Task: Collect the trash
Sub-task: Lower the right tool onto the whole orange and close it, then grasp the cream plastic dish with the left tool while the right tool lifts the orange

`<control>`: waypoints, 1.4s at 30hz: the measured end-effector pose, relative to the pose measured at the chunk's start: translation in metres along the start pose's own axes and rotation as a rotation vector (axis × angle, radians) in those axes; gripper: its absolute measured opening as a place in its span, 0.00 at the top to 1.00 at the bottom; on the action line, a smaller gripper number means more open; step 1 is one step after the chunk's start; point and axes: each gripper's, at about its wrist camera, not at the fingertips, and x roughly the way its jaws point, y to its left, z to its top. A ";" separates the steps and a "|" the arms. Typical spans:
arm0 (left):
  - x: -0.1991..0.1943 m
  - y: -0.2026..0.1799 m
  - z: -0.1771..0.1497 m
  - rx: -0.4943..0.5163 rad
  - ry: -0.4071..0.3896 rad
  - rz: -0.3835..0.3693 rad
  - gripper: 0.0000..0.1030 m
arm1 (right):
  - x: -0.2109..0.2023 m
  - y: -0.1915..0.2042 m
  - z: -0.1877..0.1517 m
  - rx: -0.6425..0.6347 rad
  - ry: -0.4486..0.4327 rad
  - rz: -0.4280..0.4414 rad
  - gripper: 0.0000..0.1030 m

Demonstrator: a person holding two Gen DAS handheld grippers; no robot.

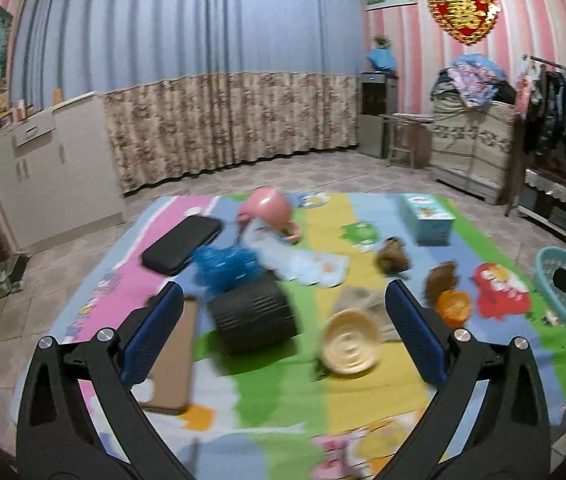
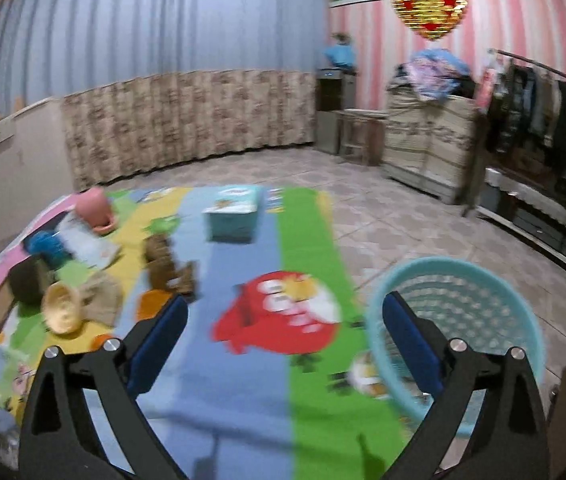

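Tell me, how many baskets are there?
1. The teal basket sits at the mat's right edge, partly on the tiled floor, just ahead of the right gripper. Others may be hidden.

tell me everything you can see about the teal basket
The teal basket is a round, open-topped plastic tub with a thick rim and a perforated wall of small holes. It stands upright at the play mat's right edge, partly on the tiled floor. It looks empty inside. The right gripper hovers open beside it, not touching.
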 end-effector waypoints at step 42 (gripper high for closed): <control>0.042 0.039 -0.036 -0.072 0.126 0.007 0.05 | 0.052 0.114 -0.049 -0.179 0.232 0.252 0.63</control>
